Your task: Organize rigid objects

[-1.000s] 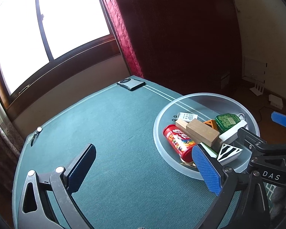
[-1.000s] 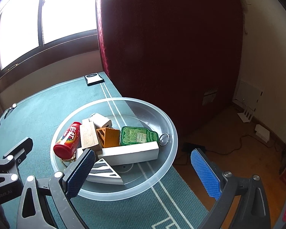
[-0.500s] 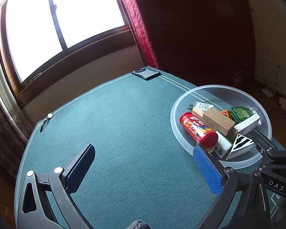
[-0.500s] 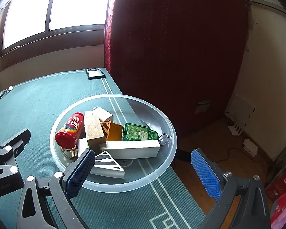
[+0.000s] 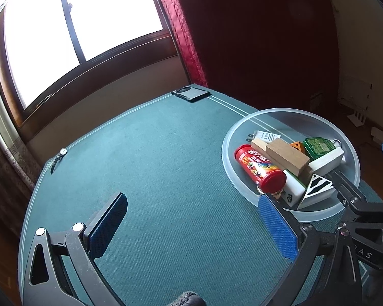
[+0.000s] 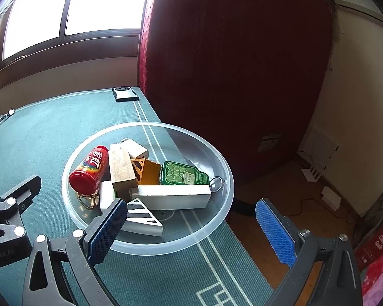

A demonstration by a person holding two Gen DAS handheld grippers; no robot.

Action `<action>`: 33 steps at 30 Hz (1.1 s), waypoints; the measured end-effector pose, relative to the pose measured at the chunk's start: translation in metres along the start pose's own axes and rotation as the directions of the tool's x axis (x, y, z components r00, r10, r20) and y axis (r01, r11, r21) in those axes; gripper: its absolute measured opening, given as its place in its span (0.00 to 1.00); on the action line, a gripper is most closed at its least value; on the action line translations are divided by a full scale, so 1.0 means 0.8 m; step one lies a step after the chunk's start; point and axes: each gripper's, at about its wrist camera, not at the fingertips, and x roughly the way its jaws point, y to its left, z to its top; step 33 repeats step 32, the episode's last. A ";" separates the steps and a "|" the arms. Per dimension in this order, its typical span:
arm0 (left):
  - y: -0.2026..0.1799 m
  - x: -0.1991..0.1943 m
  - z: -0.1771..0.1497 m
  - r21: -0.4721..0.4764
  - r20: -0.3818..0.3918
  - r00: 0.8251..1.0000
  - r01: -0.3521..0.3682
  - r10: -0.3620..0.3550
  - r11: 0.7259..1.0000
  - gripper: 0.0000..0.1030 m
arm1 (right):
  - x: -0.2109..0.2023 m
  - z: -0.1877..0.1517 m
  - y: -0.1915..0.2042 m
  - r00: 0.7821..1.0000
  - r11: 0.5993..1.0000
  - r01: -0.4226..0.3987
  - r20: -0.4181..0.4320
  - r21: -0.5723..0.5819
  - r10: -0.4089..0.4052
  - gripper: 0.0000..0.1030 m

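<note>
In the left wrist view, the left gripper [image 5: 194, 225] is held spread wide and empty above the green mat [image 5: 150, 168], well to the side of the translucent bowl [image 5: 291, 113]. The task's things are all piled in that bowl: a red can [image 5: 259, 168] lies on its side at the near rim, with a wooden block [image 5: 286, 156] leaning across the heap. A careless reach could likely set the can rolling or tip the block, since the pile looks loosely stacked. A black device [image 5: 190, 94] and a small watch [image 5: 60, 154] are seen at the far edges of the mat, under a bright window [image 5: 76, 25] and a red curtain [image 5: 242, 38].

In the right wrist view, the right gripper [image 6: 191, 225] is likewise spread and empty, its left finger over the bowl's [image 6: 224, 199] near rim beside a striped wedge [image 6: 141, 216]. The bowl is seen close to the table edge, so a push could well slide it off toward the wooden floor [image 6: 298, 191]. A long white block [image 6: 173, 196], a green tin [image 6: 182, 174] and an orange block [image 6: 148, 170] are packed together, so lifting one may drag its neighbours.
</note>
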 end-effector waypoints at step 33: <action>-0.011 0.005 -0.003 0.027 -0.016 1.000 0.023 -0.023 0.999 1.00 | 0.004 -0.004 -0.001 1.000 1.000 0.001 -0.019 -0.006 -0.001 0.99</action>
